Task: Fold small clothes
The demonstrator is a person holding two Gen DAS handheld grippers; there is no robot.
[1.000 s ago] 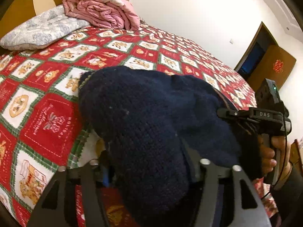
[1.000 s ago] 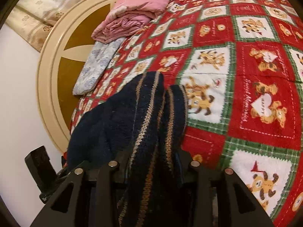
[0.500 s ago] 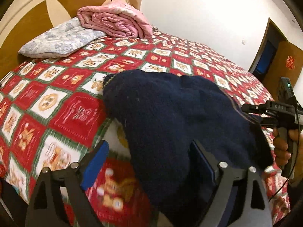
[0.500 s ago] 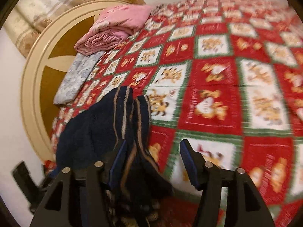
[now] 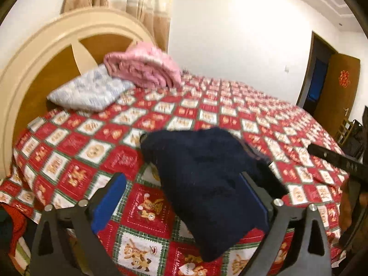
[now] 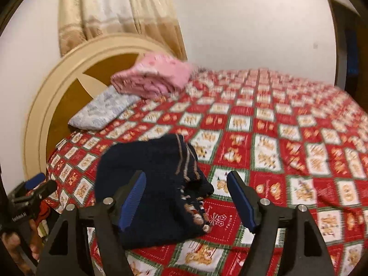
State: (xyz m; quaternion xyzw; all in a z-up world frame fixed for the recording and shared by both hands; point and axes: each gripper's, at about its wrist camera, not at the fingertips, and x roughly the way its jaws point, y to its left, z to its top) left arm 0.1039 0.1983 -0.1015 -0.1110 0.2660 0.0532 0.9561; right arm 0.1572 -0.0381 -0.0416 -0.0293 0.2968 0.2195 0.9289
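Observation:
A folded dark navy knit sweater (image 5: 207,184) lies on the red patterned bedspread (image 5: 96,151) near the bed's front edge. It also shows in the right wrist view (image 6: 151,184), with tan stripes and small figures on it. My left gripper (image 5: 181,197) is open and pulled back above it; its right pad is partly hidden behind the sweater. My right gripper (image 6: 186,197) is open and holds nothing, raised over the sweater's right end. The other gripper's body shows at each view's edge.
A folded pink blanket (image 5: 142,69) and a pale blue pillow (image 5: 89,92) lie at the head of the bed by the round wooden headboard (image 5: 46,69). A doorway (image 5: 319,73) is at the far right wall. Curtains hang behind the headboard.
Both grippers opened, let go of the sweater, and drew back and up. The sweater now lies folded on the bedspread.

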